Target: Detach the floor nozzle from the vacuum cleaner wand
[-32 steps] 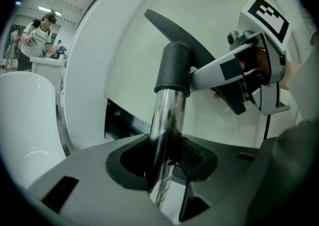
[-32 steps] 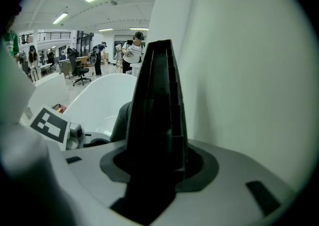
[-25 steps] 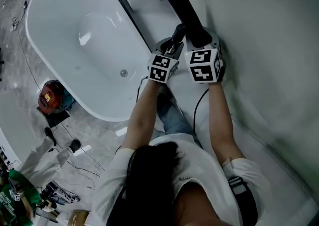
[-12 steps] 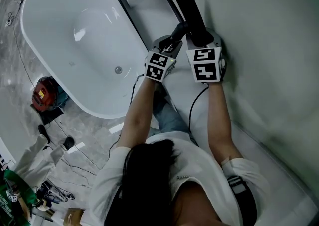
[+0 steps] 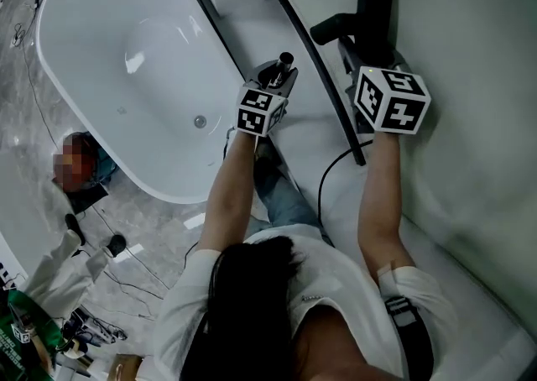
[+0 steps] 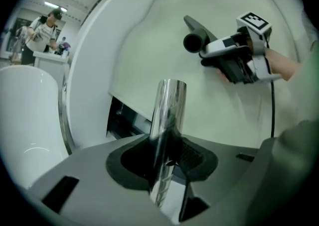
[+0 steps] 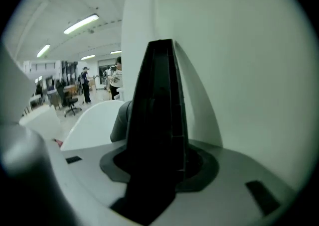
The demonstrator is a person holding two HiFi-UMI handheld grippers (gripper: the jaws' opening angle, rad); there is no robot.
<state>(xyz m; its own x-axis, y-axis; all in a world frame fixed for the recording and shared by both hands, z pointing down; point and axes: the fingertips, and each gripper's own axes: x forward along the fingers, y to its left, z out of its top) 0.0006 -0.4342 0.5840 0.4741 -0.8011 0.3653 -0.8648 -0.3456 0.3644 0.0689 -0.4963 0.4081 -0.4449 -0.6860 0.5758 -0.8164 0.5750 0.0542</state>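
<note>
The left gripper (image 6: 167, 158) is clamped on the shiny chrome vacuum wand tube (image 6: 168, 115), at the left beside the white oval bathtub (image 5: 126, 60). The right gripper (image 7: 154, 163) is closed on the flat black plastic floor nozzle (image 7: 157, 100), held well apart at the far right. Detachment appears done; next, the nozzle should be set down steadily.

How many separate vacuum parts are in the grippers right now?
2. The chrome wand is clamped in the left gripper; the black floor nozzle is in the right gripper, apart from the wand. Other parts may be out of view.
</note>
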